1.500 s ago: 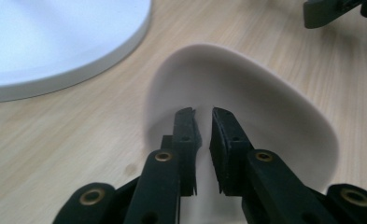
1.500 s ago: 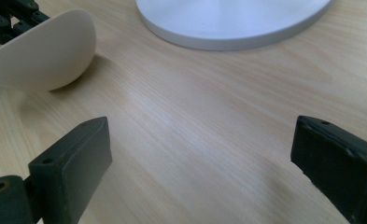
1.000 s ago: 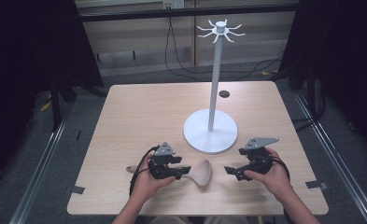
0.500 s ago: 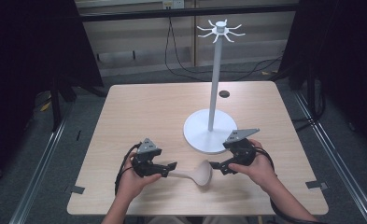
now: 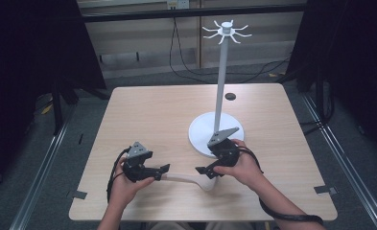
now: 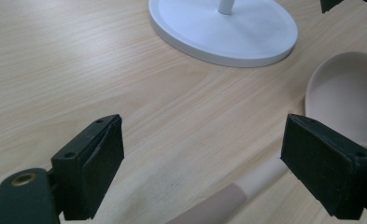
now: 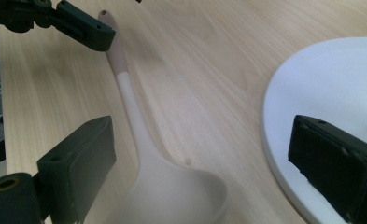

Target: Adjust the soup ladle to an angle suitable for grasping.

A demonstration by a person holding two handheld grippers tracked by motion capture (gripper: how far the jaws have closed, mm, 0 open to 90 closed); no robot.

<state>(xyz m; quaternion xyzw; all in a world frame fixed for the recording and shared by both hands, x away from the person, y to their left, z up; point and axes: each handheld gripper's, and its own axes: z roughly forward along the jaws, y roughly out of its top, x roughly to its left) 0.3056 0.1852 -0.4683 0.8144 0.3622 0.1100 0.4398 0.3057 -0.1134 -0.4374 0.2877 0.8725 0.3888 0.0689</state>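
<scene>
Light wood table [image 5: 167, 115], person at near edge, a gripper in each hand. Left gripper [image 5: 161, 169] low over near-left part of table, jaws wide, nothing between them. In left gripper view the jaws stand far apart over bare wood, with the ladle [image 6: 344, 93] handle running in from the bottom toward the right jaw and the bowl just beyond that jaw; cannot tell if the jaw touches the handle. Right gripper [image 5: 204, 170] near table centre-front, just beside the stand [image 5: 217, 132] base, jaws wide, holding nothing. In right gripper view the ladle [image 7: 144, 154] lies flat between its jaws, nearer the left one: bowl at bottom, blurred, handle running up and away, end darker tan with a small hole. Left gripper [image 7: 69, 21] shows at top left of that view, at the handle end.

High view: ladle [image 5: 195, 180] lies on the table between the two grippers, handle toward the left gripper, bowl under the right one. White stand upright right of centre, round flat base, thin pole, hooks [image 5: 227, 32] spread at top, nothing hanging. Small dark disc [image 5: 230, 96] on table far side, behind the stand, well apart from it. Tape bits [image 5: 324, 189] at near table corners. Cables trail from both grippers along the forearms.
</scene>
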